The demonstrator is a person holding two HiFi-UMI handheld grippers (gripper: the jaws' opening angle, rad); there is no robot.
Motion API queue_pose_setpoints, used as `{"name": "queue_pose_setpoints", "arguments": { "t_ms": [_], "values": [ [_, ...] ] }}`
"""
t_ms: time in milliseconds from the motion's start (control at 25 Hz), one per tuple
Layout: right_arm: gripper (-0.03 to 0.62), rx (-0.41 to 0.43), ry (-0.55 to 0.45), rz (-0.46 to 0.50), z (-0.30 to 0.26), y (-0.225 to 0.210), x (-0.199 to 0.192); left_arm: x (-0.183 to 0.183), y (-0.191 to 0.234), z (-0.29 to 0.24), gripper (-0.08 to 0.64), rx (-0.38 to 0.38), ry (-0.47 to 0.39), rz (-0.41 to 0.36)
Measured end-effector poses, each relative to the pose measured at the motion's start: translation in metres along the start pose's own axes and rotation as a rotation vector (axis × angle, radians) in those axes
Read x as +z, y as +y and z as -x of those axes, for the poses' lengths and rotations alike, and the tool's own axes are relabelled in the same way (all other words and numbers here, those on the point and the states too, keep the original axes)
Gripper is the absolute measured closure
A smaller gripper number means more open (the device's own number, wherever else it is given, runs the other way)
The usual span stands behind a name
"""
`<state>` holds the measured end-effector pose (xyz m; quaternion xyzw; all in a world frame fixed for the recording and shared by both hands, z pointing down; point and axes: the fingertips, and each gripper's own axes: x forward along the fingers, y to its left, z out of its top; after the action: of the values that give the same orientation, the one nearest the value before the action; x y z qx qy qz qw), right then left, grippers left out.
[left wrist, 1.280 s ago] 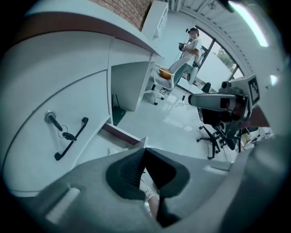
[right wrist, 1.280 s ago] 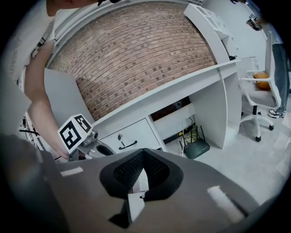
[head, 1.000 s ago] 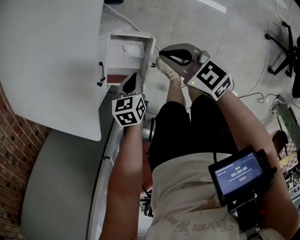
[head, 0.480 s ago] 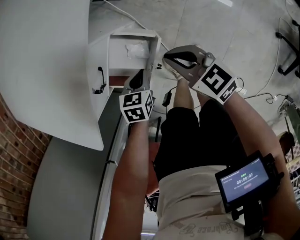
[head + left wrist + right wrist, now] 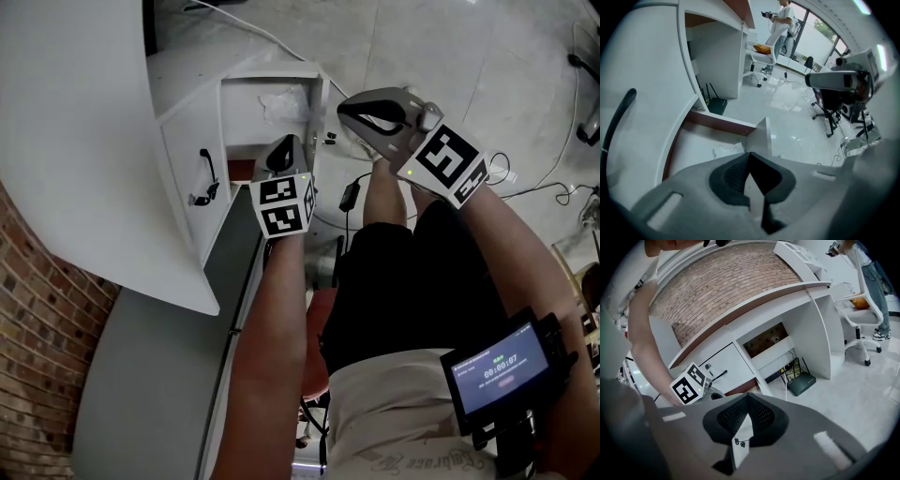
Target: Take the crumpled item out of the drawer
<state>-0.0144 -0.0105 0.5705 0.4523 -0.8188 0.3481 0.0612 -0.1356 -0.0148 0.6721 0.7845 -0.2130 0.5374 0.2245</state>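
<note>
I am looking down on the open drawer (image 5: 190,141) in the upper middle of the head view. Its front panel, with a black handle (image 5: 205,174), is facing left beneath the white bench (image 5: 75,122). The crumpled item (image 5: 284,101), white, is lying inside the drawer toward its upper end in the frame, close to the right wall.

My left gripper (image 5: 749,155) is hanging over the drawer's lower end and pointing steeply down. Its jaws are pressing together with nothing between them. In its own view the crumpled item is showing just left of the jaw tips, on the drawer's bottom and apart from them.

My right gripper (image 5: 747,398) is hovering right of the drawer, outside it, above the pale floor (image 5: 469,56). Its jaws are also meeting at the tips and gripping nothing. The left gripper's marker cube (image 5: 689,383) is showing at that view's lower left. A brick wall (image 5: 42,309) is running along the head view's lower left.
</note>
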Motion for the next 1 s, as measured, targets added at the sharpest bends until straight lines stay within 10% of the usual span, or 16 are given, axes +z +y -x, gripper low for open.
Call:
{"name": "queue_pose_setpoints", "arguments": {
  "t_ms": [1000],
  "values": [
    [0.584, -0.006, 0.012, 0.016, -0.009, -0.023, -0.016, -0.02, 0.03, -0.072, 0.541, -0.002, 0.12, -0.079]
  ]
}}
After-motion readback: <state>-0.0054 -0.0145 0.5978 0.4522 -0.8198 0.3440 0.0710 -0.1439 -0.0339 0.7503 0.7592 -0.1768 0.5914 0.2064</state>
